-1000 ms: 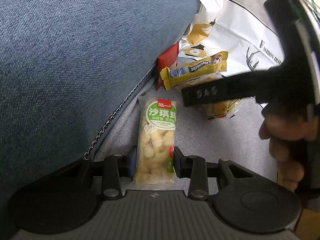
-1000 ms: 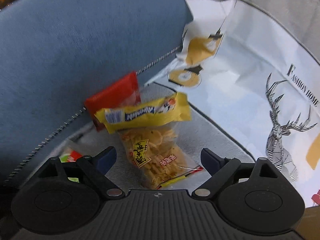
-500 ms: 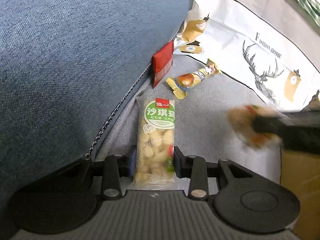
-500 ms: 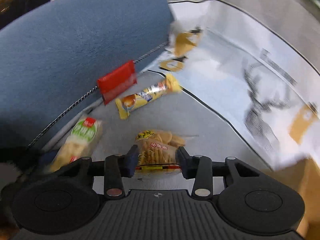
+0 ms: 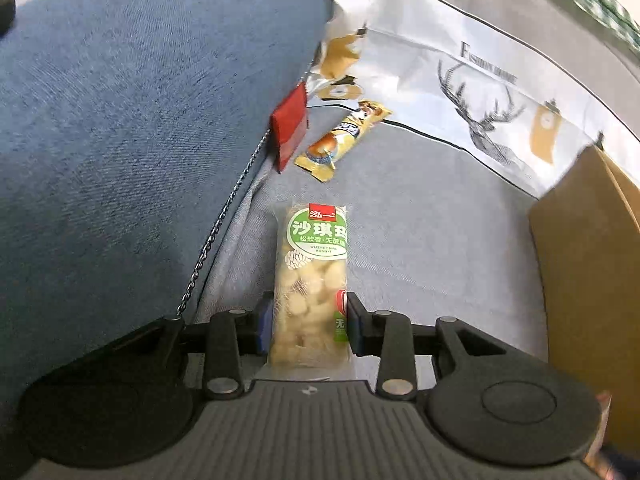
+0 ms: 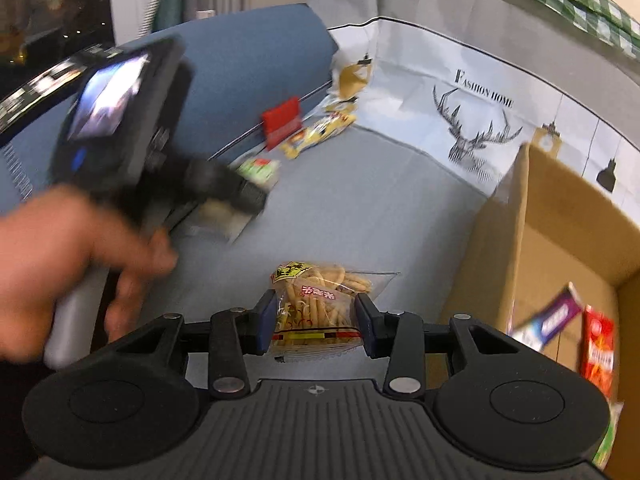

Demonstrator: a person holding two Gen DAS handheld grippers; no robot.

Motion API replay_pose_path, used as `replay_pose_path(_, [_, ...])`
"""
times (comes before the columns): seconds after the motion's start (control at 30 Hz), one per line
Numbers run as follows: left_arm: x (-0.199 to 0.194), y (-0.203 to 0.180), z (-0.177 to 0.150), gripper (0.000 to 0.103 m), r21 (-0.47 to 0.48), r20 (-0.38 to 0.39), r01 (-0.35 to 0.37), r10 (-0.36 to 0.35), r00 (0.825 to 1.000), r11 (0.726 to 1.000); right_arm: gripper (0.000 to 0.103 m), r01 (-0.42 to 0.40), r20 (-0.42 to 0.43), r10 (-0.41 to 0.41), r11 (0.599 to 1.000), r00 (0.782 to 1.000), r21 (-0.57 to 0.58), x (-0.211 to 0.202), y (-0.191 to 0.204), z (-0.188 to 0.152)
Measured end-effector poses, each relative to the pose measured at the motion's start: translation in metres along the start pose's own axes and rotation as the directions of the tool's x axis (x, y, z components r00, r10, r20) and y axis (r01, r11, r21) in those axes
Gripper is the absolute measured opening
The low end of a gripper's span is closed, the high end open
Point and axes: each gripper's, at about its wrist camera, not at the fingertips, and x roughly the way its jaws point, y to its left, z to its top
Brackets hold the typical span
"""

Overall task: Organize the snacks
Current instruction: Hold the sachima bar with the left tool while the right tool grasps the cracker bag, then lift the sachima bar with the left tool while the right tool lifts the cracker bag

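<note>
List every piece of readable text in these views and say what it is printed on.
"FASHION HOME": on the white deer-print cloth, above the deer.
"沙琪玛", "松软香·无蔗糖" and a small "WUZHETANG" line: on the green label of the snack pack held in the left gripper.
Red and yellow labels on the cracker-stick bag in the right gripper: too blurred to read.
Yellow bar, red packet, packs in the cardboard box: unreadable.

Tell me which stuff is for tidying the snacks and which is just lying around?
For the job: green-label snack bar, bag of sticks, yellow bar, red packet, cardboard box.
Just there: blue cushion, deer-print cloth.
</note>
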Motion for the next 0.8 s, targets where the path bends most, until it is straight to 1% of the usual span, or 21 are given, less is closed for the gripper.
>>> replay_pose_path(0.07, [-0.006,0.0,0.0,0.04,0.002,-0.022,0.01,-0.01,1.0,1.0,0.043,-0.009,0.005,0.009,1.0,1.0,-0.001,-0.009,0.002,-0.016])
replay_pose_path(0.13, [-0.014,0.002,-0.002,0.04,-0.012,-0.065,0.041,-0.041,0.997,0.999,0.043,-0.025,0.025,0.025,1.0,0.999,-0.004,-0.016,0.004,-0.029])
replay_pose_path(0.17, [-0.021,0.002,-0.004,0.04,-0.003,-0.08,0.062,-0.062,0.995,0.998,0.043,-0.031,0.038,0.032,0.999,0.999,-0.021,-0.017,0.009,-0.036])
replay_pose_path(0.23, [-0.034,0.0,-0.006,0.04,0.029,-0.083,0.089,-0.086,0.993,0.996,0.043,-0.043,0.062,0.046,0.997,0.997,-0.056,-0.016,0.019,-0.047])
replay_pose_path(0.3, [-0.045,0.001,-0.009,0.04,0.065,-0.091,0.106,-0.1,0.991,0.992,0.043,-0.056,0.084,0.062,0.996,0.995,-0.07,-0.013,0.027,-0.058])
replay_pose_path(0.33, [-0.048,0.003,-0.011,0.04,0.075,-0.108,0.118,-0.11,0.988,0.99,0.043,-0.062,0.088,0.068,0.996,0.994,-0.072,-0.01,0.03,-0.061])
replay_pose_path(0.43, [-0.051,0.013,-0.017,0.039,0.094,-0.166,0.153,-0.136,0.977,0.984,0.043,-0.101,0.098,0.104,0.994,0.99,-0.032,-0.003,0.035,-0.066])
replay_pose_path(0.5, [-0.051,0.017,-0.021,0.039,0.105,-0.198,0.196,-0.173,0.965,0.975,0.043,-0.134,0.094,0.132,0.991,0.987,0.023,0.003,0.032,-0.068])
replay_pose_path(0.57, [-0.046,0.016,-0.025,0.04,0.111,-0.249,0.231,-0.198,0.948,0.967,0.043,-0.155,0.088,0.15,0.986,0.985,0.053,0.006,0.029,-0.073])
replay_pose_path(0.67, [-0.041,0.009,-0.029,0.04,0.144,-0.286,0.244,-0.196,0.938,0.959,0.047,-0.165,0.07,0.162,0.986,0.984,0.032,0.01,0.029,-0.079])
replay_pose_path(0.73, [-0.036,0.003,-0.031,0.04,0.163,-0.315,0.258,-0.197,0.928,0.952,0.053,-0.171,0.071,0.17,0.985,0.983,0.018,0.01,0.029,-0.078])
replay_pose_path(0.77, [-0.032,0.0,-0.032,0.04,0.171,-0.33,0.255,-0.189,0.925,0.951,0.058,-0.17,0.072,0.169,0.985,0.983,0.008,0.012,0.029,-0.076])
replay_pose_path(0.8, [-0.029,-0.002,-0.033,0.04,0.181,-0.342,0.249,-0.177,0.923,0.951,0.061,-0.164,0.07,0.164,0.986,0.984,0.004,0.014,0.029,-0.076])
